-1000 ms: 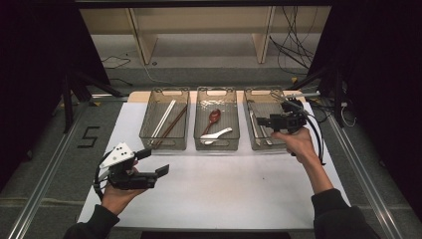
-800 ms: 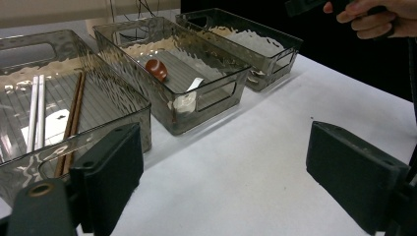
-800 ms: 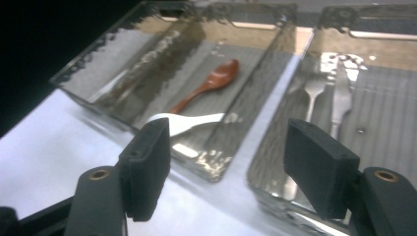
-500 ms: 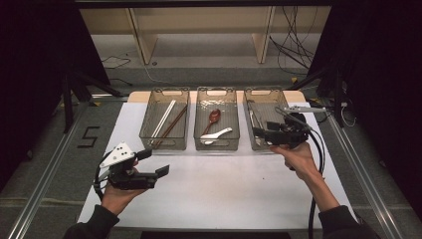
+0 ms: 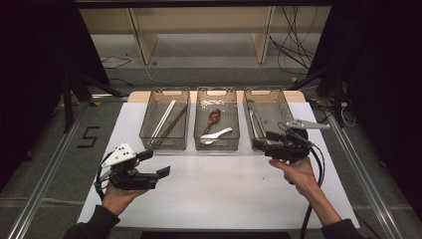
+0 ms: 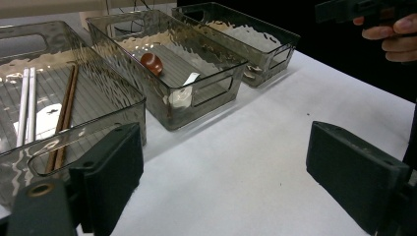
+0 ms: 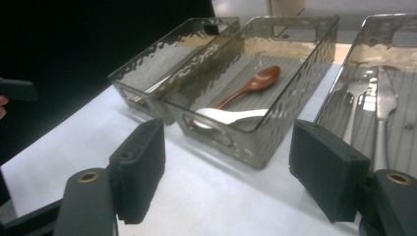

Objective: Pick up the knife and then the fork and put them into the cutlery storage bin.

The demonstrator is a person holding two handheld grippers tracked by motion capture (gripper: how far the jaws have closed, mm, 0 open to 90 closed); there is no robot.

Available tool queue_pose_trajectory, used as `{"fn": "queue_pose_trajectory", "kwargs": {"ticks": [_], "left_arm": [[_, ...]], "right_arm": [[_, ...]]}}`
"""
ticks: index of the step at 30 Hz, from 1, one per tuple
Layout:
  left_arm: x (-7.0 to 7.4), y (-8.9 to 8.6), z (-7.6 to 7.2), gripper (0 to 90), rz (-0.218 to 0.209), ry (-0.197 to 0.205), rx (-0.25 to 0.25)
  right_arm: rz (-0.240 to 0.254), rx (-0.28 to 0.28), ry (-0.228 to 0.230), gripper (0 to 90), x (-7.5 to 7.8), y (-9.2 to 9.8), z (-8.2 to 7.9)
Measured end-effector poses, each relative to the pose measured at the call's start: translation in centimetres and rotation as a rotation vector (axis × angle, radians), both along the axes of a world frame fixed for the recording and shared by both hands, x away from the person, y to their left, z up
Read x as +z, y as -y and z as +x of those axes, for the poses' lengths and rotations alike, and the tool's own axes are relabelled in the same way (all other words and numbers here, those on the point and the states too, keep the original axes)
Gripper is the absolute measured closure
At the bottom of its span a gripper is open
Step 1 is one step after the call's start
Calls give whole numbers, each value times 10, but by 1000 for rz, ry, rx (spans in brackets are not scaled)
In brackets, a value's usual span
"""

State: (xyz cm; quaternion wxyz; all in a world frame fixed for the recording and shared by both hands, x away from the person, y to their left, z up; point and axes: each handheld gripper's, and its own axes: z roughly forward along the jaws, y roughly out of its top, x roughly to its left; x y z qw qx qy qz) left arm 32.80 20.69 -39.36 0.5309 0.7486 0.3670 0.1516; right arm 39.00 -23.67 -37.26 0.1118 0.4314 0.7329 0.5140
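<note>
The right gripper (image 5: 260, 145) is hovering just in front of the right bin (image 5: 282, 99)'s near wall, jaws having just been opening and now standing wide, nothing between them. It is blocking that bin's near edge in the high view. In the right gripper view the bin is cut off at the frame edge; a fork (image 7: 355, 105) and knife (image 7: 384, 123) are lying inside, long axes running near-to-far along the bin. The left gripper (image 5: 161, 172) is sitting well apart from that bin, released, empty.
</note>
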Motion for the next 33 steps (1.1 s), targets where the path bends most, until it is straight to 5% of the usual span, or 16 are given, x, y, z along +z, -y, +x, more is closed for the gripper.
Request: {"fn": "queue_pose_trajectory", "kwargs": {"ticks": [33], "left_arm": [[-4,3,1,137,7,-23,-20]], "right_arm": [[-8,4,93,263,-25,6,-51]]}}
